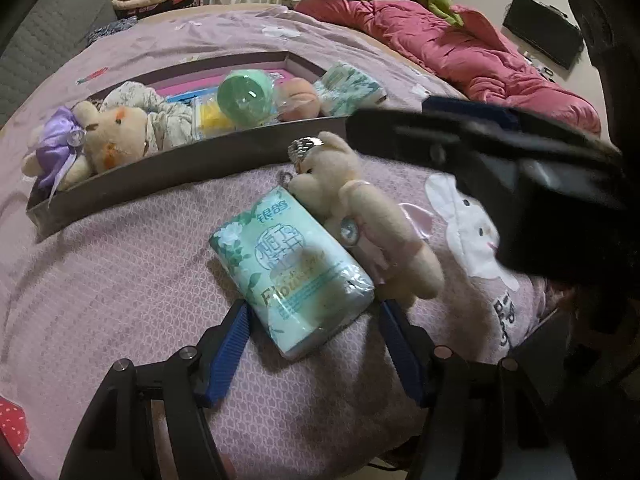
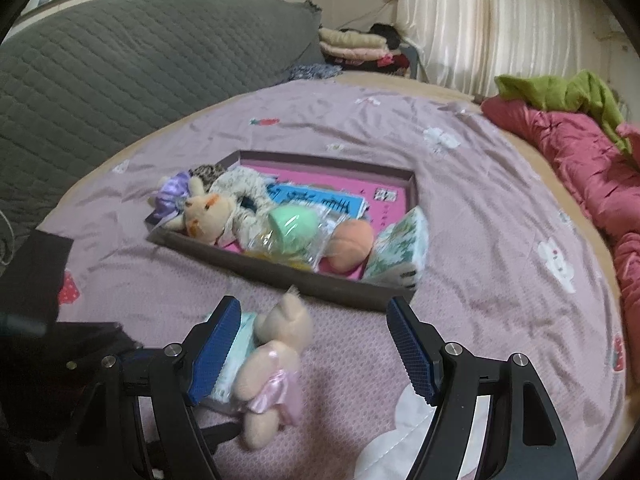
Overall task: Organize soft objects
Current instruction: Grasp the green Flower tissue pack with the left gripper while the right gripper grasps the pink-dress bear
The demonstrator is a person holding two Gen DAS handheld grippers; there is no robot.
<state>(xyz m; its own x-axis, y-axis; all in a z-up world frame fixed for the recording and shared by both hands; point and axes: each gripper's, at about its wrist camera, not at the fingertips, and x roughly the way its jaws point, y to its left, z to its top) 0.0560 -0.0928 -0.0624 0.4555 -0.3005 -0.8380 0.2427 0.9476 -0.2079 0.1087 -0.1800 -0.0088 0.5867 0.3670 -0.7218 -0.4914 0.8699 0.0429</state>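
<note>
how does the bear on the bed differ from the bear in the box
The bear on the bed wears pink and lies on the bedspread beside the tissue pack. The bear in the box wears purple and lies at the end of the box, among other items. Both are small beige plush bears.

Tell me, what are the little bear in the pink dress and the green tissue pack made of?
The little bear looks like fuzzy cream plush, soft and matte; its dress shines like satin. The green tissue pack seems wrapped in thin glossy plastic film: it glints and crinkles at the ends. Inside is probably soft paper, though that is hidden.
</note>
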